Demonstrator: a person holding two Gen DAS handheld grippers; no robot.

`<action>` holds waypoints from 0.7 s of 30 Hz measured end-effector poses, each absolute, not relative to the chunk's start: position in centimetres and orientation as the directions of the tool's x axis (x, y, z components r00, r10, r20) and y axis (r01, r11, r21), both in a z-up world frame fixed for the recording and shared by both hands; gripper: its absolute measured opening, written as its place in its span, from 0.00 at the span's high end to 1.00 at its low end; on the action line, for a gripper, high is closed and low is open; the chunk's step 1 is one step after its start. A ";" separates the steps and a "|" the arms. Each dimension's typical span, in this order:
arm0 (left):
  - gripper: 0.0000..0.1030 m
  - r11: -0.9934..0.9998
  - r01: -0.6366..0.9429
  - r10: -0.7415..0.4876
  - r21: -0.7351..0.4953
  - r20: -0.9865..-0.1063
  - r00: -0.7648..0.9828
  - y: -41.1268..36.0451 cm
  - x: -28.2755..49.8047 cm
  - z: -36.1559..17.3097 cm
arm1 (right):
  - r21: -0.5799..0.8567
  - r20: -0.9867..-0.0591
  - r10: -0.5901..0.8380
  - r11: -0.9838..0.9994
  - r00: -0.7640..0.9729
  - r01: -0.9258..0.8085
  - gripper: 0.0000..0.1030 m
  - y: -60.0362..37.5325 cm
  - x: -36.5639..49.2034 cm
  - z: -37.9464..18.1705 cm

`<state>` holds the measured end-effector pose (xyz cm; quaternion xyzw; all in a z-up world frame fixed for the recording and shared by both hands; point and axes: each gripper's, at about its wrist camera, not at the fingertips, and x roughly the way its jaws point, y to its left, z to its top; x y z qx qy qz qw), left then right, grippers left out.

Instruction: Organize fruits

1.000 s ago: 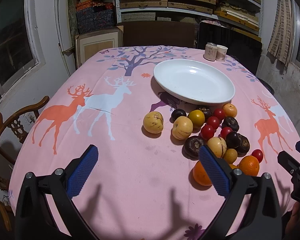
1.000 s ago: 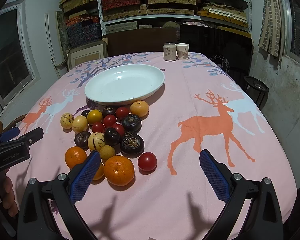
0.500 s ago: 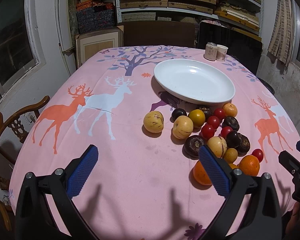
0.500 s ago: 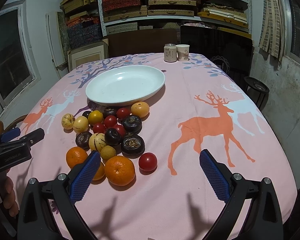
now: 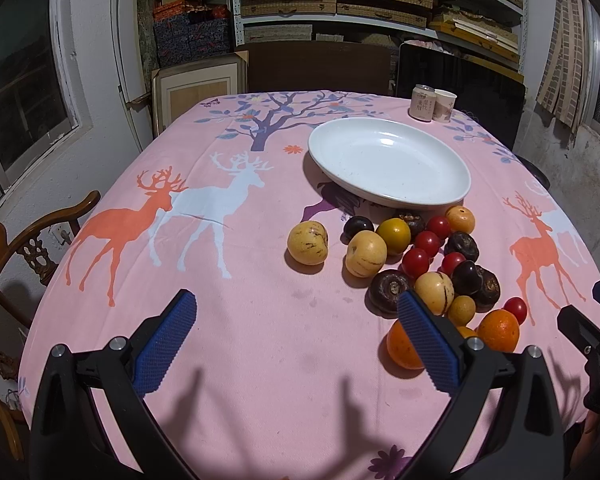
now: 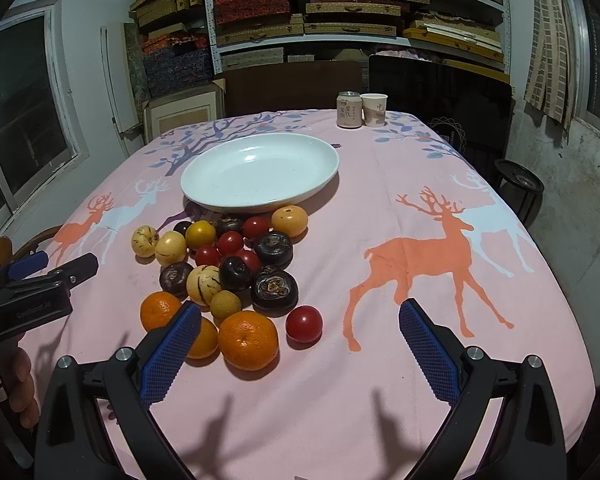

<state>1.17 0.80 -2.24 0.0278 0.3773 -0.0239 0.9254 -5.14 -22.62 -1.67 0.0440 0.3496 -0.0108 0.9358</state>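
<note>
A heap of fruit (image 5: 420, 264) (image 6: 228, 264) lies on the pink tablecloth just in front of a large white plate (image 5: 388, 160) (image 6: 260, 172), which holds nothing. The heap mixes pale yellow striped fruits (image 5: 307, 242), red tomatoes (image 6: 304, 323), dark purple fruits (image 6: 275, 288) and oranges (image 6: 249, 340). My left gripper (image 5: 296, 340) hovers open above bare cloth to the left of the heap. Nearer the heap's front, my right gripper (image 6: 300, 348) is open too, its left finger (image 6: 172, 352) overlapping an orange. Neither holds anything.
A drink can (image 6: 348, 109) and a paper cup (image 6: 374, 109) stand at the table's far edge. A wooden chair (image 5: 4, 264) sits at the left side. A dark stool (image 6: 518, 184) is off the right edge. Shelves of boxes line the back wall.
Both grippers have crept slightly forward toward the fruit; nothing was grasped and the fruit has not moved.
</note>
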 end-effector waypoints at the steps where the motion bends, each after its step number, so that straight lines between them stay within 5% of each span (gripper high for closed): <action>1: 0.04 0.997 0.065 -0.024 0.033 -0.700 0.714 0.8 1.2 -2.2 | 0.087 -0.645 0.021 0.995 0.764 0.046 0.03 -22.6 -5.2 -1.7; 8: 0.04 0.998 0.061 -0.020 0.034 -0.700 0.713 1.0 1.1 -2.3 | 0.055 -0.612 0.073 0.997 0.787 -0.050 0.03 -21.2 -5.5 -1.5; 13: 0.04 0.999 0.043 -0.011 0.027 -0.704 0.710 2.0 1.0 -2.3 | 0.041 -0.680 0.143 0.987 0.719 -0.157 0.04 -20.4 -5.5 -3.2; 21: 0.04 0.998 0.046 -0.007 0.035 -0.721 0.693 1.8 1.5 -3.0 | 0.008 -0.753 0.132 0.982 0.645 -0.191 0.23 -19.6 -3.8 -5.2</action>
